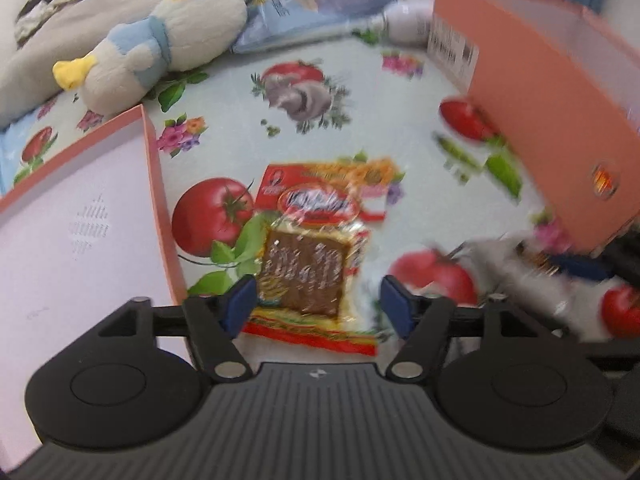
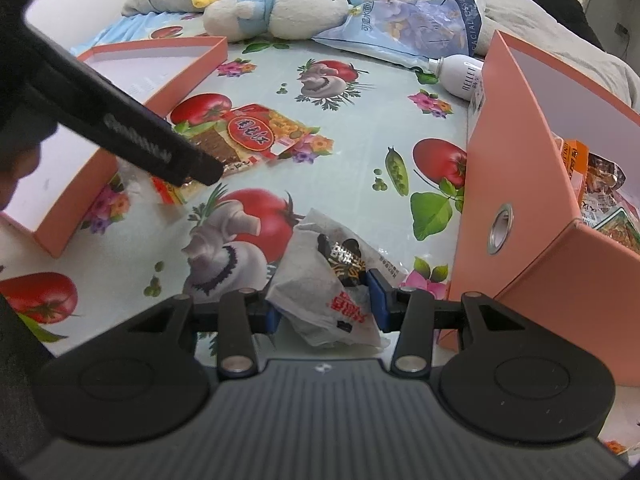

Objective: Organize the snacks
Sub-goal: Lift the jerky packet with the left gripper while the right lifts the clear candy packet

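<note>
A red and yellow snack packet (image 1: pixel 312 248) with a brown slab inside lies flat on the vegetable-print tablecloth (image 1: pixel 360 92). My left gripper (image 1: pixel 318 308) hangs over its near end, open, with the blue pads (image 1: pixel 240 308) on either side and not pressing it. In the right wrist view the same packet (image 2: pixel 248 136) lies partly under a black finger (image 2: pixel 160 152) of the left gripper. My right gripper (image 2: pixel 325 308) is shut on a crumpled white snack packet (image 2: pixel 320 264) with black and red print. It sits just left of the pink box (image 2: pixel 520 184), which holds several snacks (image 2: pixel 600 196).
The pink box lid (image 2: pixel 160 64) lies upside down at the left, close to the red packet. A plush duck (image 2: pixel 280 8), a blue tissue pack (image 2: pixel 408 28) and a white bottle (image 2: pixel 460 72) lie at the far edge against a grey blanket (image 2: pixel 540 28).
</note>
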Tool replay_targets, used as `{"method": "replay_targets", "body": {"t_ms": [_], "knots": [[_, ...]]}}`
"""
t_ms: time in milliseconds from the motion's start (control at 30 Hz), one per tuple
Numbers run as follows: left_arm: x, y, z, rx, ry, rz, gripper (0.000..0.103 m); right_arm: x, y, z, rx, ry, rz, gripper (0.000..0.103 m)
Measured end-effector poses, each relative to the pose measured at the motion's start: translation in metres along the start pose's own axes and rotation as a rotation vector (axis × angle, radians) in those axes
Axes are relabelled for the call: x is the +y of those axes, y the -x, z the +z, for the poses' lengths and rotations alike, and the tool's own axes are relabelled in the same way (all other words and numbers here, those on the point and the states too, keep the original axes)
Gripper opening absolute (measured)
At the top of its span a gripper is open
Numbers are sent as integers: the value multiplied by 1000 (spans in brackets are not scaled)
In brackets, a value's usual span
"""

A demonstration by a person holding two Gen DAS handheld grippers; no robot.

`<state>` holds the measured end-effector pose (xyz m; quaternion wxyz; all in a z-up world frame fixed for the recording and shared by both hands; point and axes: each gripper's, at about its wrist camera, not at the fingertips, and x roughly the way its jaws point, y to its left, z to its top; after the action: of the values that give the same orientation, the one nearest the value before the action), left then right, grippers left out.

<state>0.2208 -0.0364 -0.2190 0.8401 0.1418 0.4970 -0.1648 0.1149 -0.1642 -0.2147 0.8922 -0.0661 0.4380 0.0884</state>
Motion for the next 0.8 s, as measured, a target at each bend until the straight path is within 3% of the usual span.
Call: {"method": "replay_targets", "body": {"t_ms": [67,133,333,567,800], "knots": [[-2,-6,-2,9,-38,21,80,0,0,0,0,-4,0,46],[-2,-13,-3,19,-51,19,92,0,0,0,0,-2,0,46],[10,-25,-3,26,13,-12,102,0,-1,-1,-1,-5,-2,47],[14,-29,-3,16,55,-46,101,1,-1,-2,-3,-6,0,47],[7,-23,-5,4,58,-58,82,0,0,-1,0,-6,1,47]]}}
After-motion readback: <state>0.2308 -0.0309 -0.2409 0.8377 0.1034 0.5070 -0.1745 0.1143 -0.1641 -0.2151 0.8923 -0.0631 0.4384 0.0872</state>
